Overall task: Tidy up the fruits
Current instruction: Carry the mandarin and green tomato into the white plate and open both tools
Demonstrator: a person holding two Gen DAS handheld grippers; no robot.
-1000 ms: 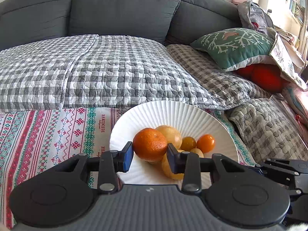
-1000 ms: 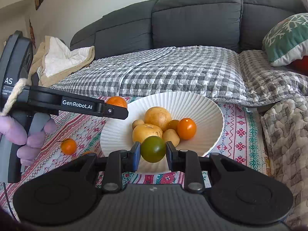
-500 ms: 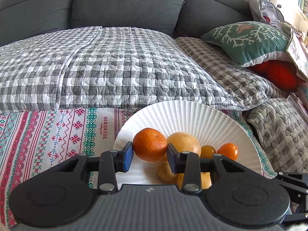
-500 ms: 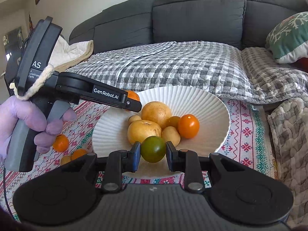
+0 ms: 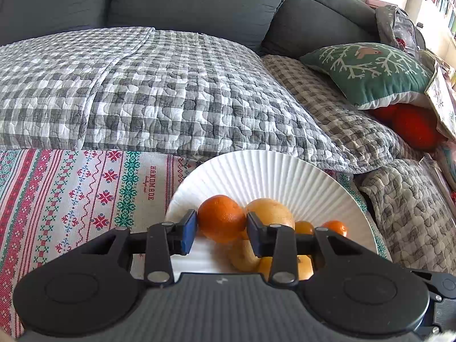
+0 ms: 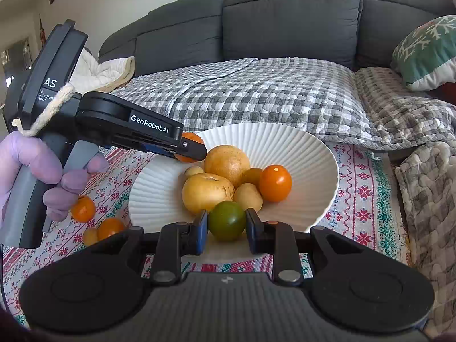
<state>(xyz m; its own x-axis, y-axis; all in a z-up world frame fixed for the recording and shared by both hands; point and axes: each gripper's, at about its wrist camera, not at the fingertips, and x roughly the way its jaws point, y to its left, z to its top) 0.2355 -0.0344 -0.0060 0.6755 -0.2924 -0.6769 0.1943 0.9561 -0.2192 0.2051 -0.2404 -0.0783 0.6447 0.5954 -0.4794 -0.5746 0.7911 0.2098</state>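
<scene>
Plate (image 6: 313, 154) holds six fruits; three more on the cloth (image 6: 367, 199), partly hidden. Left claw (image 5: 221, 229) grips an orange (image 5: 221, 218), right claw (image 6: 226, 225) a green fruit (image 6: 227, 221).

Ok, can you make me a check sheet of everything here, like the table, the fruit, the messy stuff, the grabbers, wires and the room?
Surface: patterned tablecloth under a white ribbed plate.
Job's things: yellow and orange fruits piled on the plate; three small orange fruits loose on the cloth at left.
Clutter: nothing seen.
Grippers: left gripper shut on an orange over the plate's left edge; right gripper shut on a green fruit at the near rim.
Cables: a thin dark cable by the gloved hand.
Surroundings: grey sofa, checked quilt, green cushion.
</scene>
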